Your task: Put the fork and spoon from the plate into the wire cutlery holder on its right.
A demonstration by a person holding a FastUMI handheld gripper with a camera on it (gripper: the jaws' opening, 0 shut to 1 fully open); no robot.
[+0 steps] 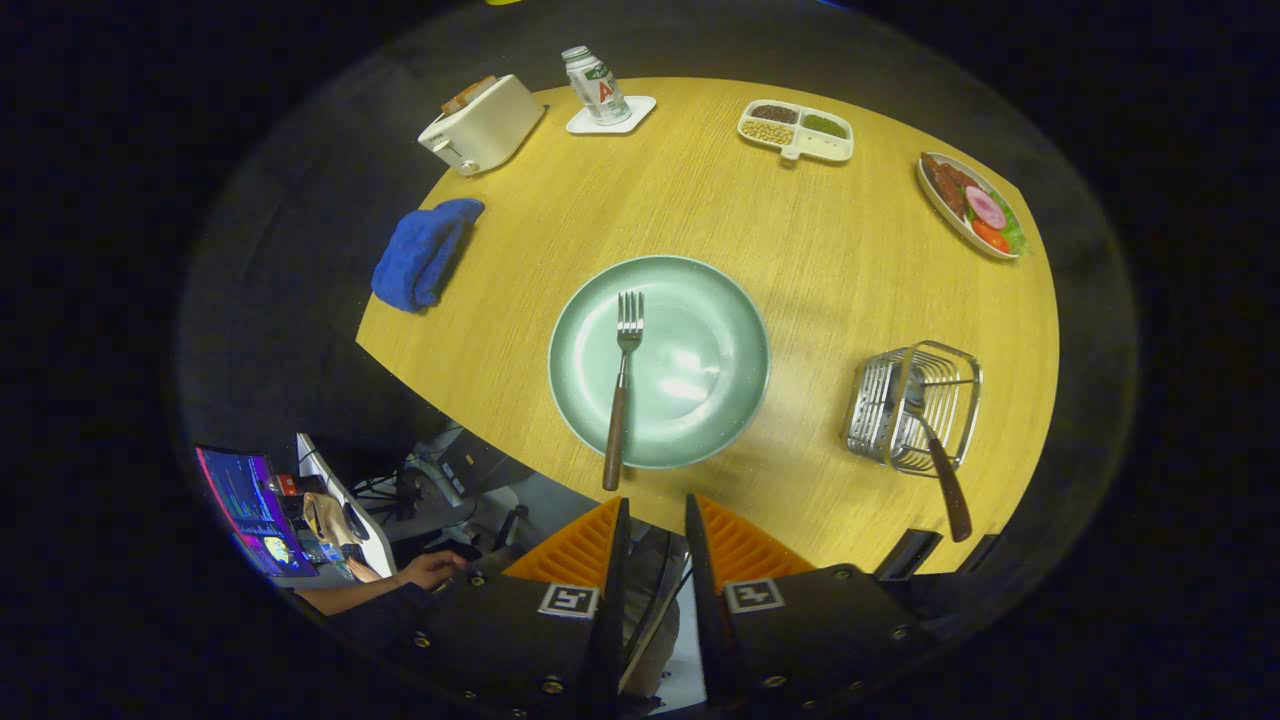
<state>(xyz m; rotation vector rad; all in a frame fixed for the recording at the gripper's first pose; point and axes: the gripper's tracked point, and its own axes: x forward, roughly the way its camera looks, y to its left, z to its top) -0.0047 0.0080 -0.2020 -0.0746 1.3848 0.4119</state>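
A pale green plate [720,300] lies in the middle of the round wooden table. On its left half lies a fork [620,385], tines pointing away, its brown handle sticking out over the near rim. To the plate's right stands the wire cutlery holder [955,385]. A spoon [940,460] rests in it, bowl inside, brown handle leaning out toward me. My gripper [656,500] hovers high over the table's near edge, open a little, with nothing between its fingers. The fork's handle end is just ahead of the left fingertip.
At the table's far side stand a white toaster [485,125], a bottle [597,85] on a coaster, a divided snack tray [797,130] and a dish of food [970,205]. A blue cloth [425,252] lies at the left edge. A person's hand [432,570] is below left.
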